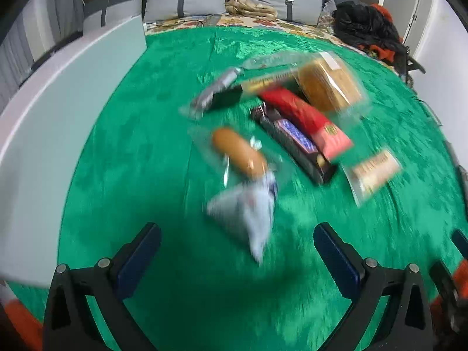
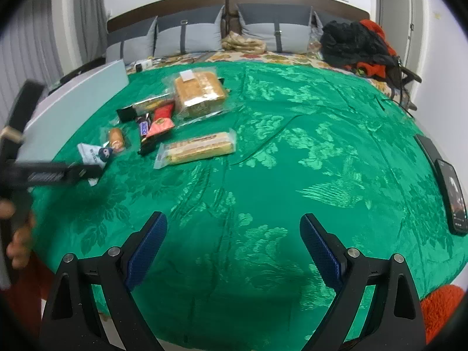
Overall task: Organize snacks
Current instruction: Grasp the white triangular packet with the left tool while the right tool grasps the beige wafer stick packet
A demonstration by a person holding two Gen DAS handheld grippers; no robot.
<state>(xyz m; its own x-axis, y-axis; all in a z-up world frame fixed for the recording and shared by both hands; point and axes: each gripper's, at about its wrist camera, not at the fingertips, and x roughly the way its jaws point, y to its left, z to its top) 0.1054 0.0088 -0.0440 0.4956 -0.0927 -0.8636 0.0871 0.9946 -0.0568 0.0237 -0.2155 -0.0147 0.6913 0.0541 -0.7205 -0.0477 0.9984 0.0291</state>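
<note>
Bedroom, green cloth point(image 2: 292, 152) over surface, bed with pillows point(image 2: 187, 35) behind. Snacks clustered far left: cake pack point(image 2: 200, 92), wafer pack point(image 2: 199, 147), red bar point(image 2: 161, 120), dark bar point(image 2: 144, 134), bun point(image 2: 116, 139), white pouch point(image 1: 248, 213). Left tongs point(image 1: 237, 251) spread wide, empty, aimed at pouch, likely first pick. Right tongs point(image 2: 233, 239) spread, empty, over bare cloth, waiting. Phone point(image 2: 452, 199) at right edge.

The left hand-held gripper point(image 1: 237, 253) is held with its jaws spread wide and nothing between them, the right hand-held gripper point(image 2: 233, 247) likewise gapes empty, and the person's left hand point(image 2: 17, 234) grips its handle, blurred.
</note>
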